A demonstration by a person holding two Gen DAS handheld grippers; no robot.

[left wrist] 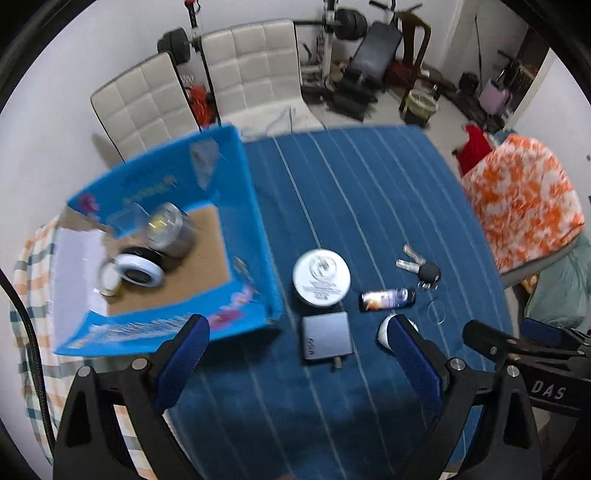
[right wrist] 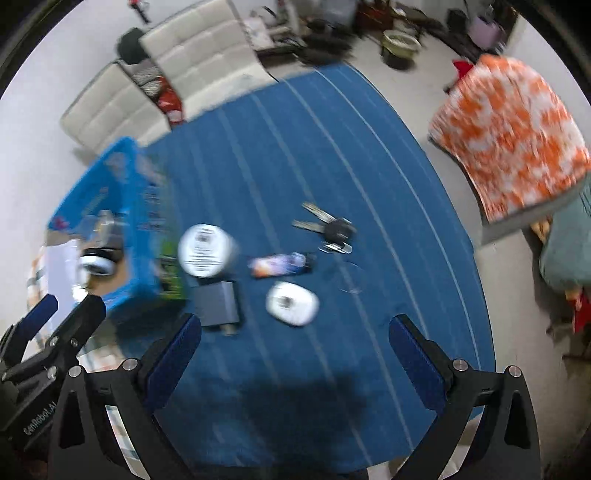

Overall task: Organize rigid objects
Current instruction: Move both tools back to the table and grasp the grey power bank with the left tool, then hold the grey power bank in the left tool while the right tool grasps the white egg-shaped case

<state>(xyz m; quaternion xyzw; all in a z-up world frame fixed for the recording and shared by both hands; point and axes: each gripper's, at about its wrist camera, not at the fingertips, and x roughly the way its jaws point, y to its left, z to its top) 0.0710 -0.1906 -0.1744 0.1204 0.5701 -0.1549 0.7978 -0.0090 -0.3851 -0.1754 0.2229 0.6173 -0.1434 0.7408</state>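
Observation:
A blue cardboard box [left wrist: 255,236] sits at the table's left and holds a glass jar [left wrist: 170,232] and a black-and-white round object [left wrist: 138,271]. On the blue striped cloth lie a round white tin [left wrist: 321,277], a grey square adapter [left wrist: 325,338], a small printed bottle [left wrist: 388,300], keys [left wrist: 421,267], a clear disc [left wrist: 437,312] and a white oval case [right wrist: 292,303]. My left gripper [left wrist: 299,354] is open above the adapter. My right gripper [right wrist: 295,350] is open, hovering just nearer than the oval case.
Two white padded chairs [left wrist: 255,70] stand behind the table. An orange-and-white cloth [left wrist: 524,199] covers furniture at the right. Gym equipment [left wrist: 347,26] lines the far wall. A checked cloth [left wrist: 33,295] hangs at the left edge.

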